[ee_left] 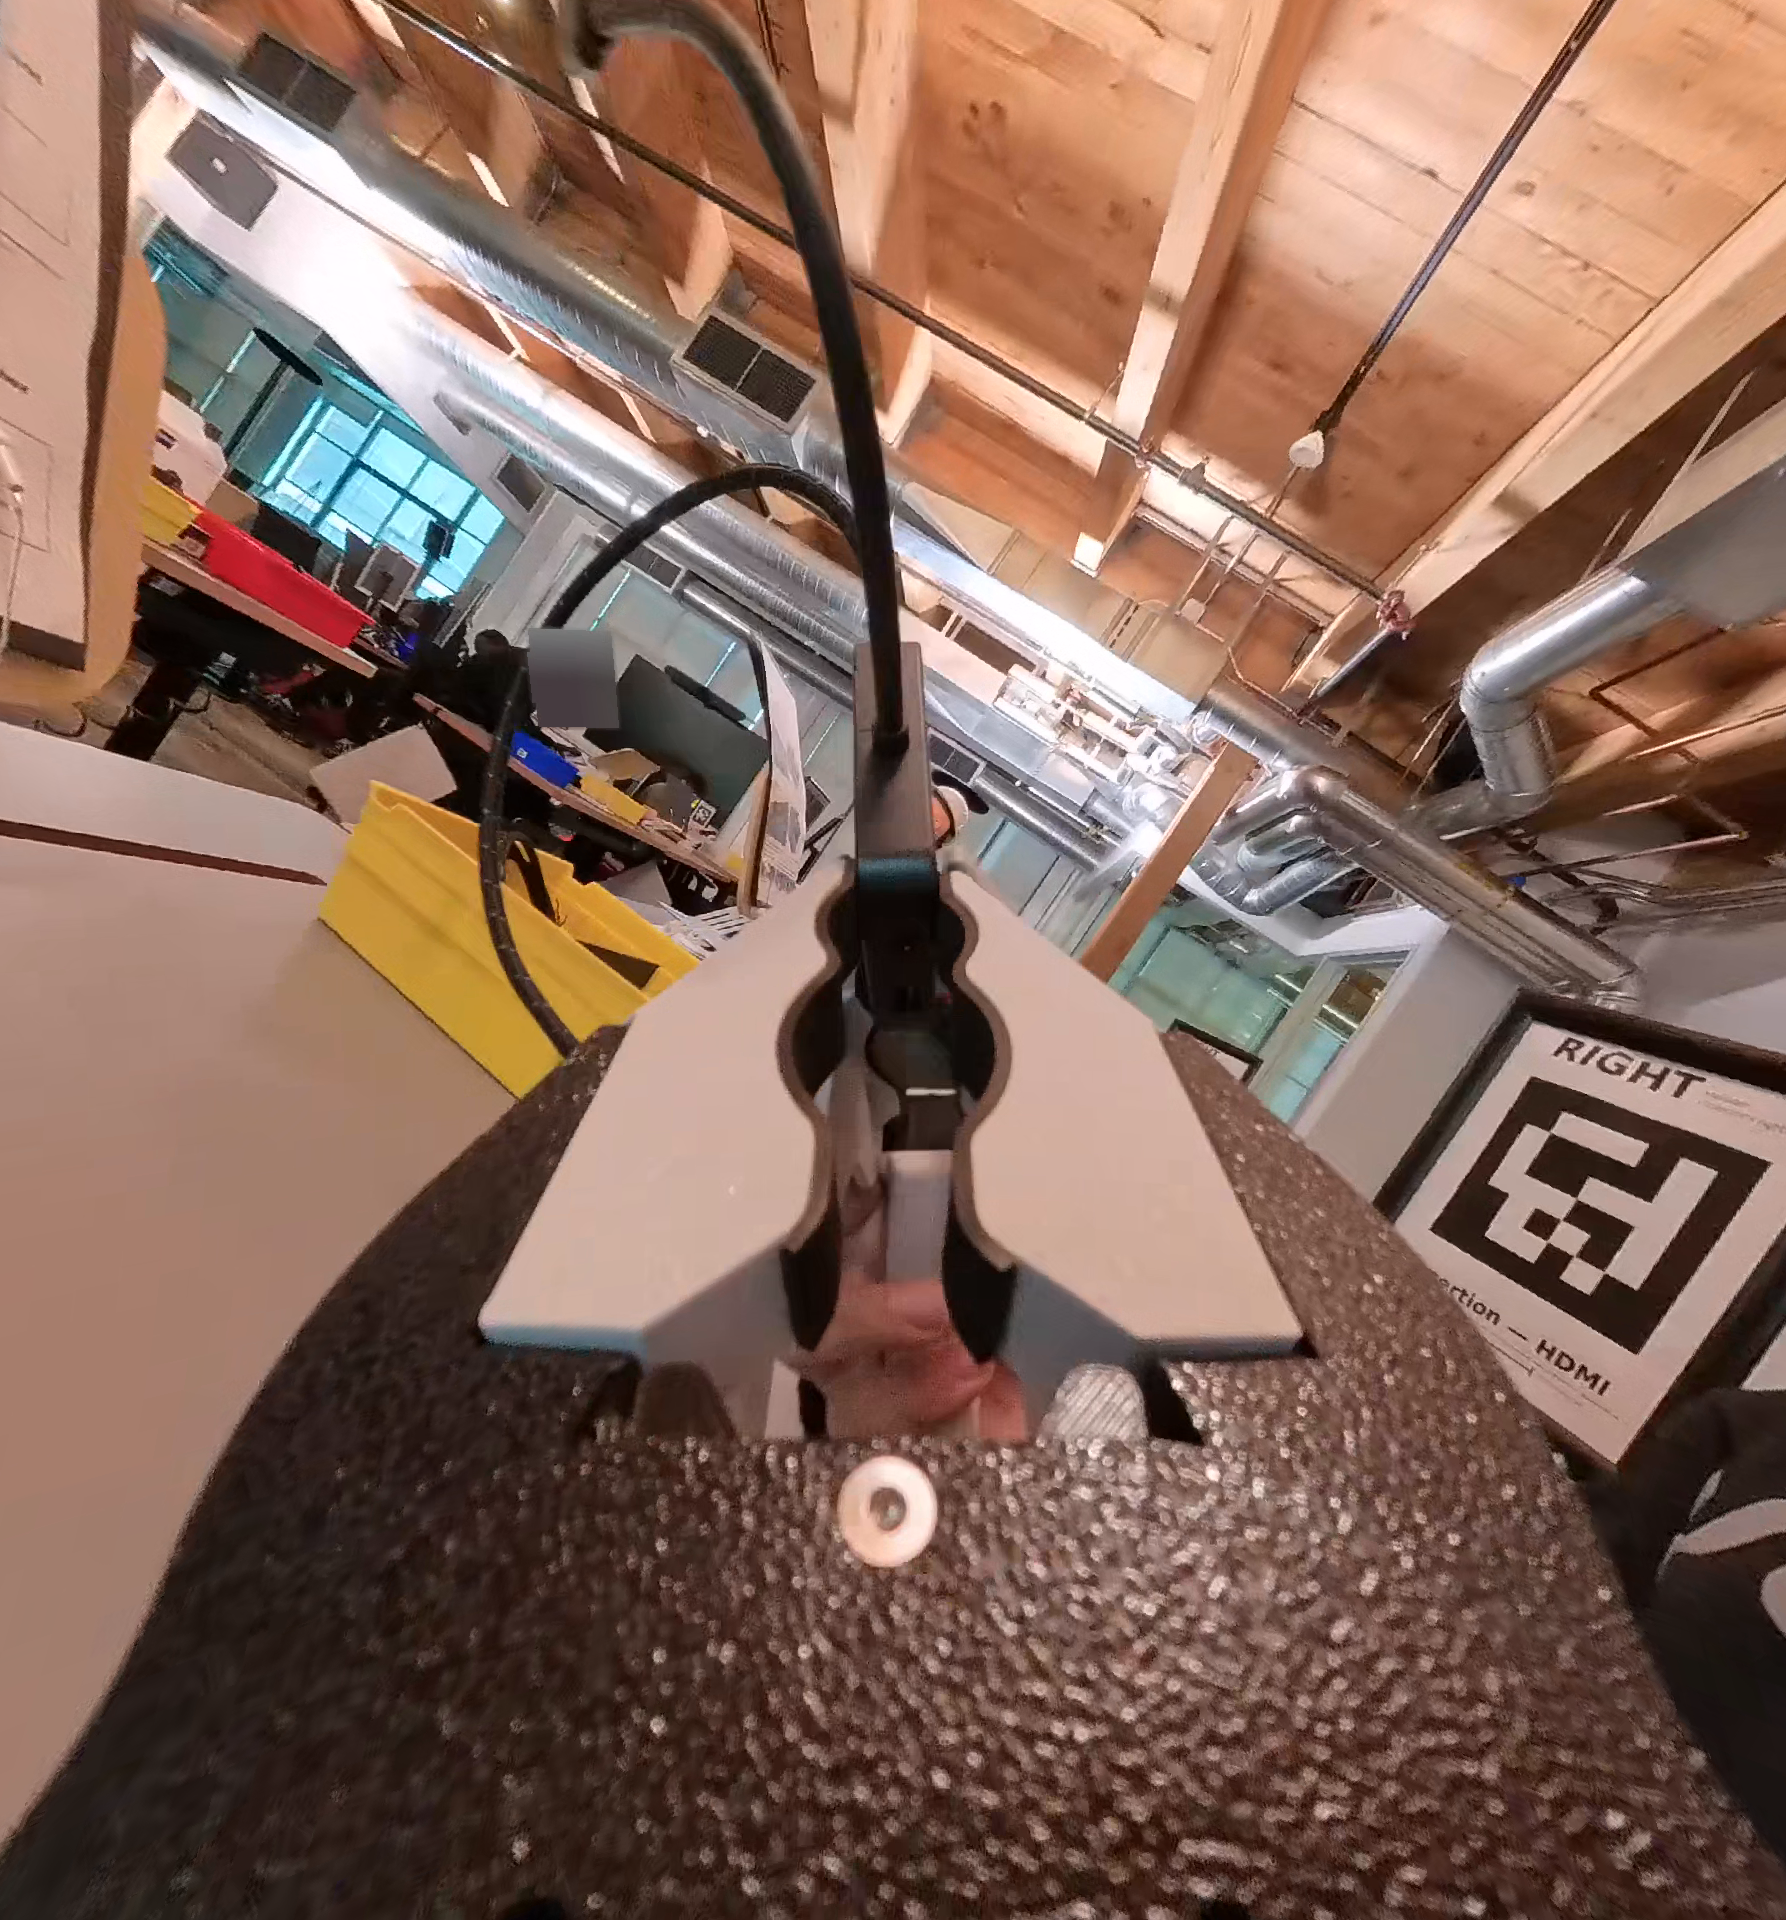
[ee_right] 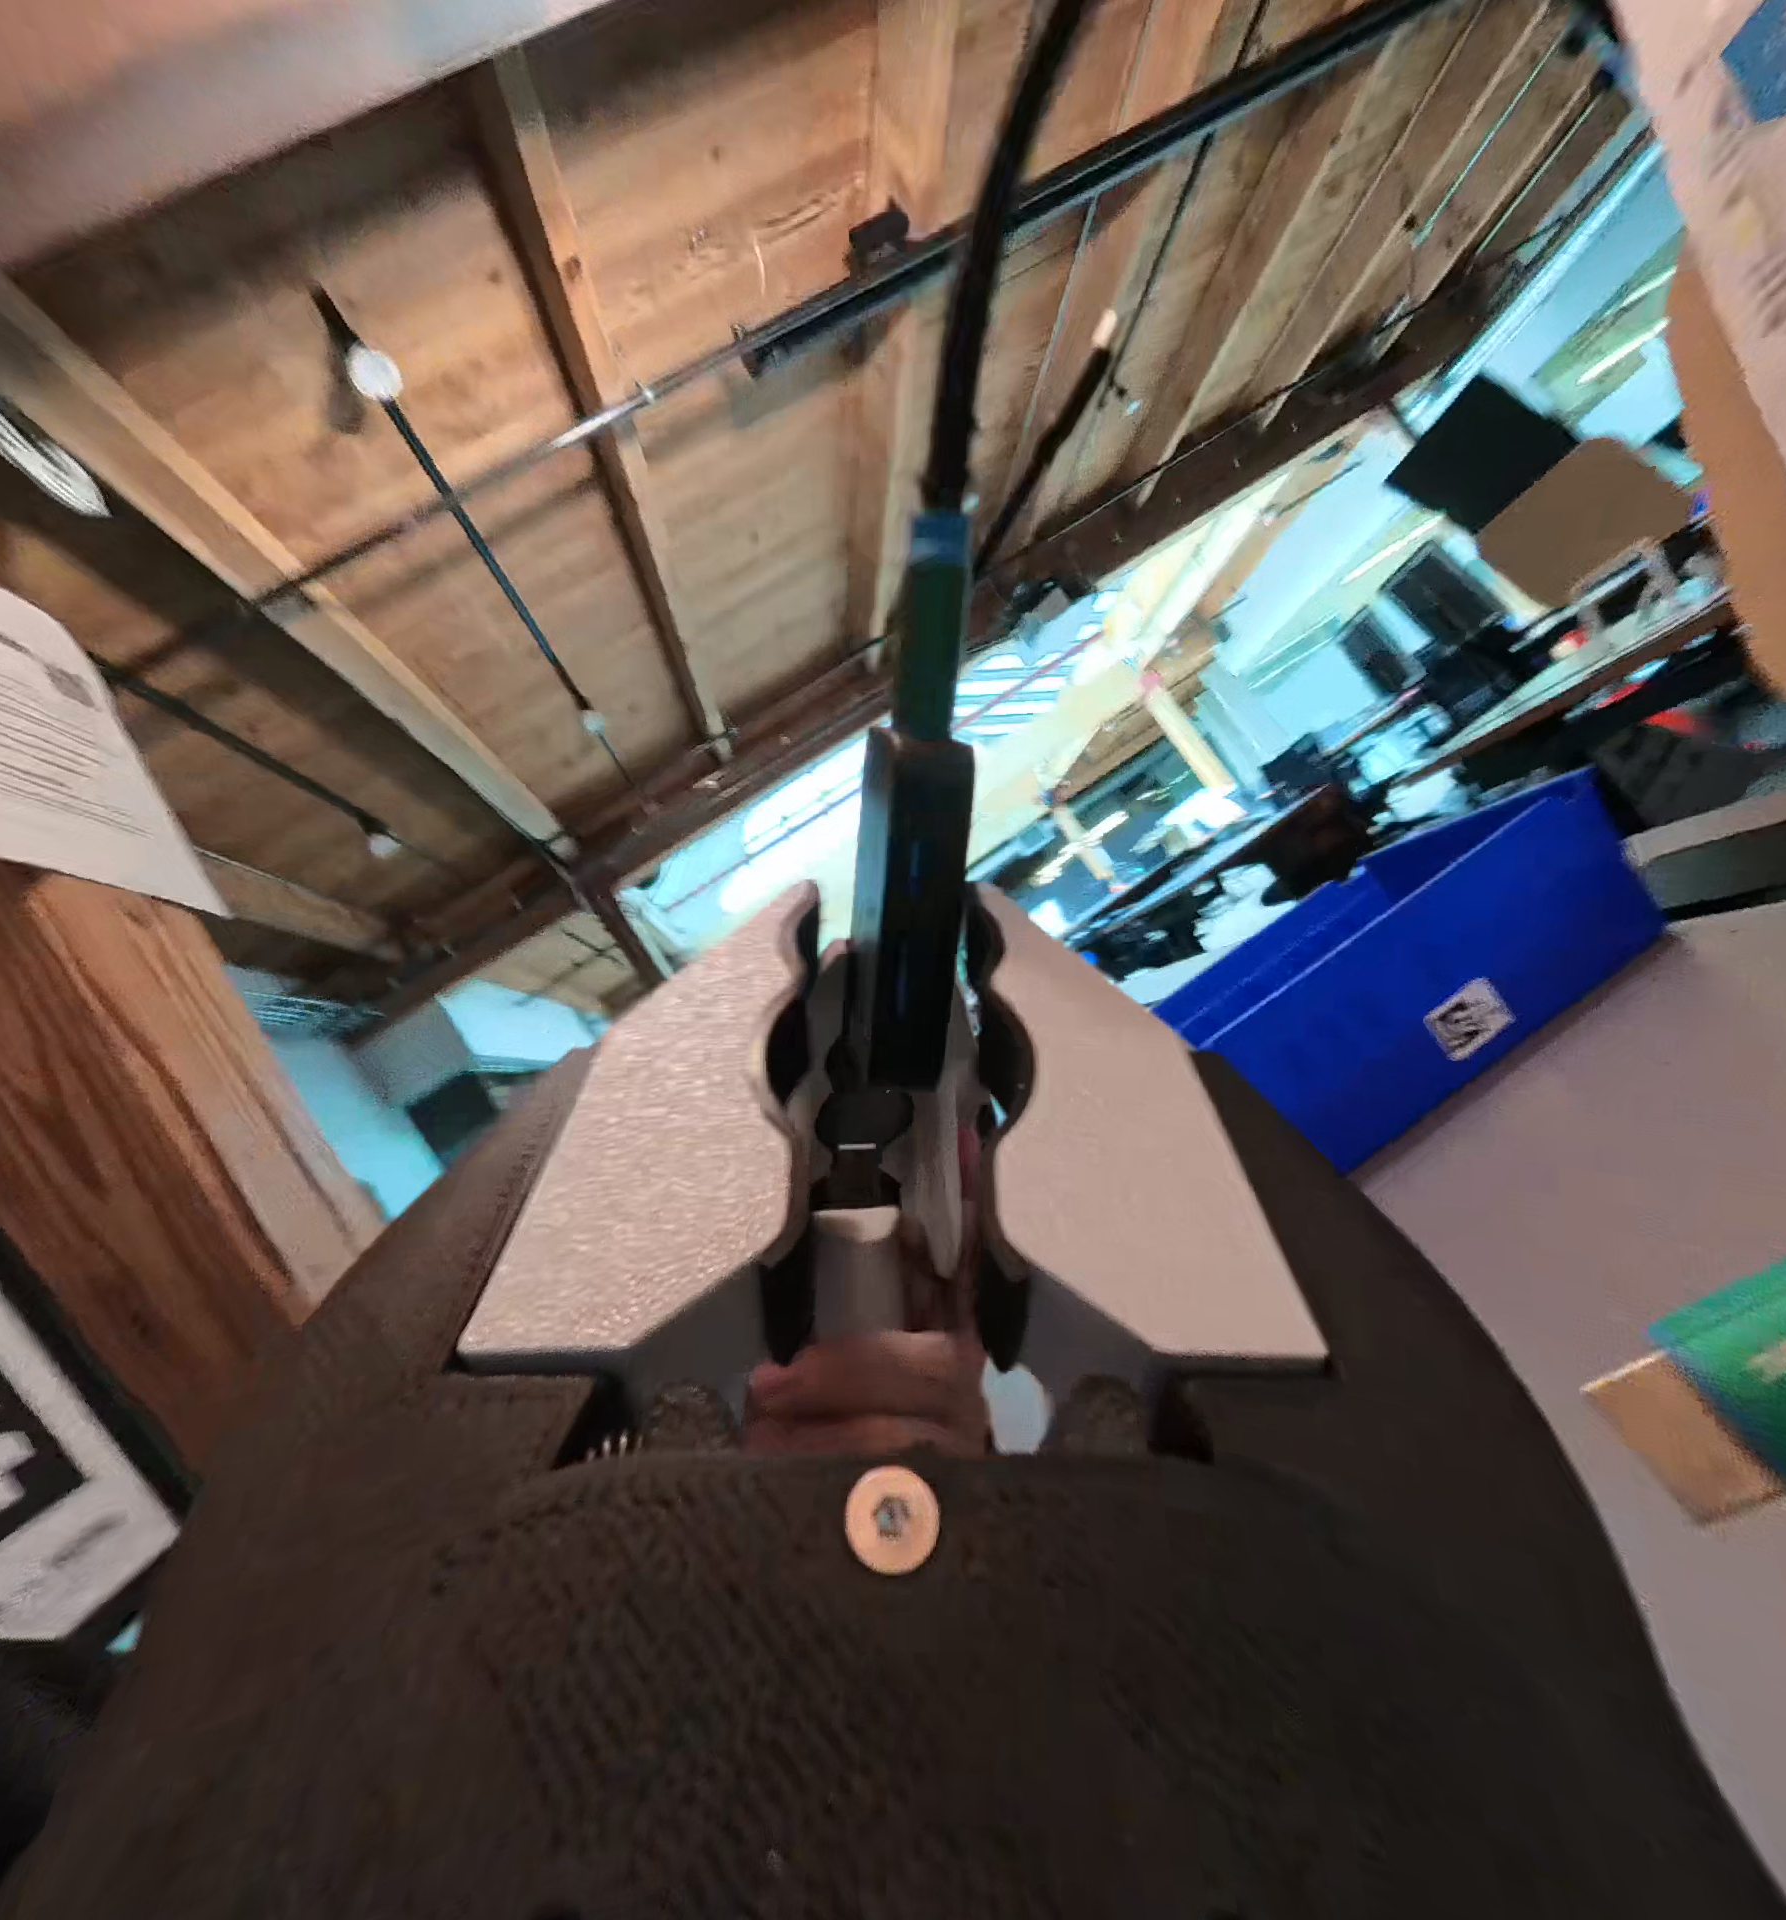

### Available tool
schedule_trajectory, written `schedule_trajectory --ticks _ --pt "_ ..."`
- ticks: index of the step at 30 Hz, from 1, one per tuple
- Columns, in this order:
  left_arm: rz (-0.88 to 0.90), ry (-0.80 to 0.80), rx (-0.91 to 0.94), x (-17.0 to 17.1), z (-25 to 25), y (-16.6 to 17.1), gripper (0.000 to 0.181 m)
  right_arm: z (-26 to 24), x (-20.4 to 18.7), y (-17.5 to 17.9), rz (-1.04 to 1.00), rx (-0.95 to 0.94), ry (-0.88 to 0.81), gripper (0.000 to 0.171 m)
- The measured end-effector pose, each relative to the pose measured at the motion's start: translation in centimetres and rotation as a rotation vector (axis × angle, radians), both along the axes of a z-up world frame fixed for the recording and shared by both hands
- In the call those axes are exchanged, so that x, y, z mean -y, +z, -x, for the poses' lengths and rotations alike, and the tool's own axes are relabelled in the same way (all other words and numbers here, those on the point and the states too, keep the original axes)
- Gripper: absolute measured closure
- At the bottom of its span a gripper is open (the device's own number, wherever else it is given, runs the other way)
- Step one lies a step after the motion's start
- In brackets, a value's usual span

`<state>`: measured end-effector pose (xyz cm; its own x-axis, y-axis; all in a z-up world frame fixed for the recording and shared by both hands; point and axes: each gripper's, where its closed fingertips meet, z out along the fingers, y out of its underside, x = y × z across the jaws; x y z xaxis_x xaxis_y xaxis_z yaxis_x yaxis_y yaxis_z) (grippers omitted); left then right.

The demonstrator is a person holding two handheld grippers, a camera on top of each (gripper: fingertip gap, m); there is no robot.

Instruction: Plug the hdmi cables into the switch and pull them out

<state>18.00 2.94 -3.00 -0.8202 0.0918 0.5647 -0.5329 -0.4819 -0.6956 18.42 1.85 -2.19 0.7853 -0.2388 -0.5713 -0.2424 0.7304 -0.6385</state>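
Note:
Both grippers point up towards the wooden ceiling. My left gripper (ee_left: pixel 894 883) is shut on a flat black HDMI plug (ee_left: pixel 891 800) seen edge-on. Its black cable (ee_left: pixel 847 343) curves up and left out of frame. A second, braided black cable (ee_left: pixel 515 831) loops down on the left over the yellow bin. My right gripper (ee_right: pixel 899 914) is shut on another flat black plug (ee_right: pixel 915 883) with a green collar (ee_right: pixel 936 623). Its black cable (ee_right: pixel 972 312) runs up out of frame. The view is blurred. I cannot make out the switch itself.
A yellow bin (ee_left: pixel 421 914) stands on the pale table (ee_left: pixel 89 1091) to the left, and a framed marker sign (ee_left: pixel 1616 1226) to the right. In the right wrist view there are a blue bin (ee_right: pixel 1419 997), a green box (ee_right: pixel 1782 1361) and a wooden post (ee_right: pixel 89 1091) at left.

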Motion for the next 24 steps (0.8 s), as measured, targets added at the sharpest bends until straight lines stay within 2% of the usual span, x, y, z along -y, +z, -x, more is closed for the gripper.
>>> schedule_trajectory --ticks 1,2,3,4,5,7,9,11,13,16,18,21,24 --pt "0.007 -0.007 -0.011 -0.2 -0.1 -0.2 0.171 -0.1 0.7 0.2 0.028 0.006 -0.050 0.129" --pt "0.018 -0.020 -0.024 -0.5 -0.2 -0.2 0.171 -0.1 1.4 0.2 0.078 0.012 -0.096 0.125" --pt "0.032 -0.031 -0.035 -0.8 -0.4 -0.1 0.171 0.0 1.7 -0.2 0.166 0.029 -0.121 0.134" --pt "0.048 -0.046 -0.044 -1.0 -0.5 0.0 0.171 -0.1 1.8 -0.9 0.266 0.037 -0.130 0.134" --pt "0.064 -0.078 -0.046 -1.1 -0.4 0.2 0.171 -0.2 1.8 -1.7 0.334 0.034 -0.120 0.128" --pt "0.059 -0.152 -0.029 -0.8 0.2 0.2 0.171 0.4 1.8 -1.7 0.293 0.021 -0.007 0.124" --pt "-0.019 -0.181 0.027 0.1 0.9 -0.4 0.171 1.2 1.9 -1.2 0.199 0.004 0.105 0.117" --pt "-0.119 -0.199 0.091 1.1 1.7 -1.3 0.171 1.9 1.4 -1.7 0.219 0.003 0.178 0.126" --pt "-0.198 -0.216 0.171 1.7 2.5 -2.0 0.171 2.9 0.9 -2.5 0.265 0.025 0.254 0.159" --pt "-0.256 -0.203 0.282 2.0 3.2 -2.0 0.170 3.6 1.0 -2.8 0.257 0.064 0.309 0.159" --pt "-0.266 -0.156 0.358 1.9 3.3 -1.5 0.168 3.7 1.0 -2.4 0.218 0.064 0.296 0.159" --pt "-0.275 0.054 0.476 1.3 2.0 -0.6 0.156 2.6 1.4 -1.8 0.076 -0.023 0.228 0.160" --pt "-0.407 0.218 0.652 1.2 2.0 -1.7 0.118 1.6 2.2 -1.9 -0.104 -0.149 0.195 0.159"
